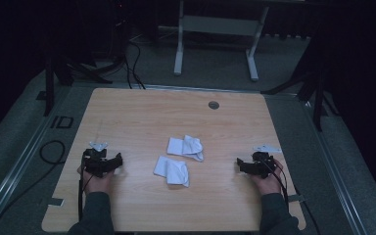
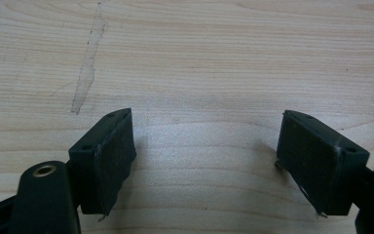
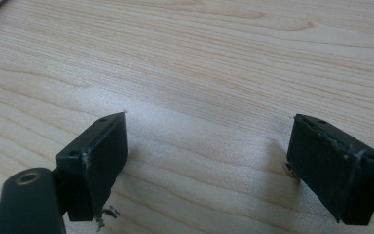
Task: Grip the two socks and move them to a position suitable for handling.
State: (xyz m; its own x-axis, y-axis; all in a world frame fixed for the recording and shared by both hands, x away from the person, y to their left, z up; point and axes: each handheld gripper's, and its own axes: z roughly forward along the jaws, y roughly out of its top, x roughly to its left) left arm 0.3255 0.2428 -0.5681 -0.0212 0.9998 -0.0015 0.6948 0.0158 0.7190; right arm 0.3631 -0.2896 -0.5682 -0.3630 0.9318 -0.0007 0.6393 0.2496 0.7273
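A person's two hands rest on a pale wooden table [image 1: 127,117], each holding a black gripper, with two white socks lying between them at the centre of the high view. The left gripper [image 1: 119,160] sits at the lower left of the frame, the right gripper [image 1: 238,164] at the lower right; both point inward toward the socks and are well apart from them. One sock [image 1: 186,147] lies folded just above and to the right of the other sock [image 1: 172,170], the two close together but seemingly not overlapping.

In the left gripper view [image 2: 204,156] and in the right gripper view [image 3: 207,161] the jaws stand wide apart over bare wood grain, nothing between them. A faint strip of old tape residue [image 2: 88,63] runs down the upper left of the left gripper view.

The work appears to be at its very start: neither sock has been touched. The next move likely calls for bringing each gripper inward to a sock edge and pinching thin cloth flat against the tabletop.

On the floor mat at the far left of the high view, the letters "ID" [image 1: 61,122] can be read. No other writing is legible.
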